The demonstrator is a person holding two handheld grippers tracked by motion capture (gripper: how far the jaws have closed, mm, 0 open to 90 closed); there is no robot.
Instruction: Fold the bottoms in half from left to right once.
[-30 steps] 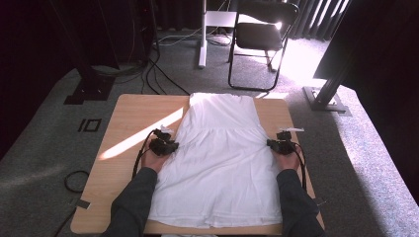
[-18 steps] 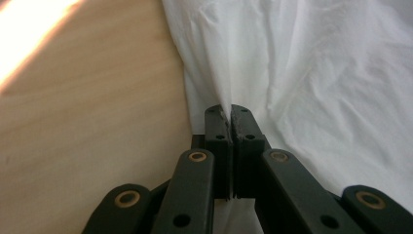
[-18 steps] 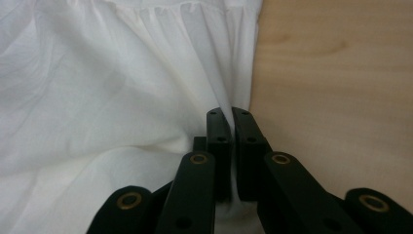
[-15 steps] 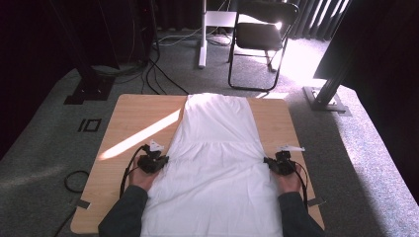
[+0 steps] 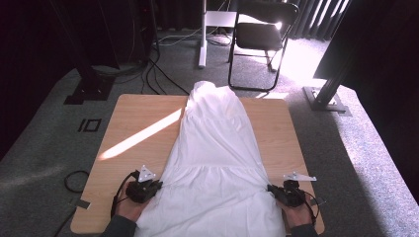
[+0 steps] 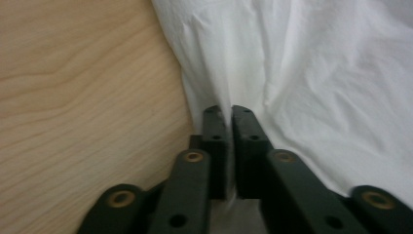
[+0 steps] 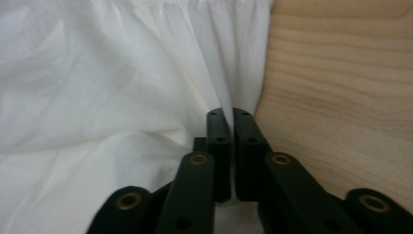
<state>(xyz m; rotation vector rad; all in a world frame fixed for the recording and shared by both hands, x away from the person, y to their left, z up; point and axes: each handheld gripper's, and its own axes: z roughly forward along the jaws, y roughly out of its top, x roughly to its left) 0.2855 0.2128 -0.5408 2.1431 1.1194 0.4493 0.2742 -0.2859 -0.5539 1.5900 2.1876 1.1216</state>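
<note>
Two black two-jaw grippers, left (image 5: 157,185) and right (image 5: 271,190), pinch opposite side edges of a white cotton dress (image 5: 217,158) lying lengthwise on the light wooden table (image 5: 133,116), jaws just loosening slightly, cloth between them.

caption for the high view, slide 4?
Both grippers, left gripper and right gripper, pinch the white dress on a wooden table.

White dress (image 5: 217,163) lies lengthwise on wooden table (image 5: 133,123); left gripper (image 5: 159,185) at seven o'clock, right gripper (image 5: 270,189) at five, at its edges
</note>
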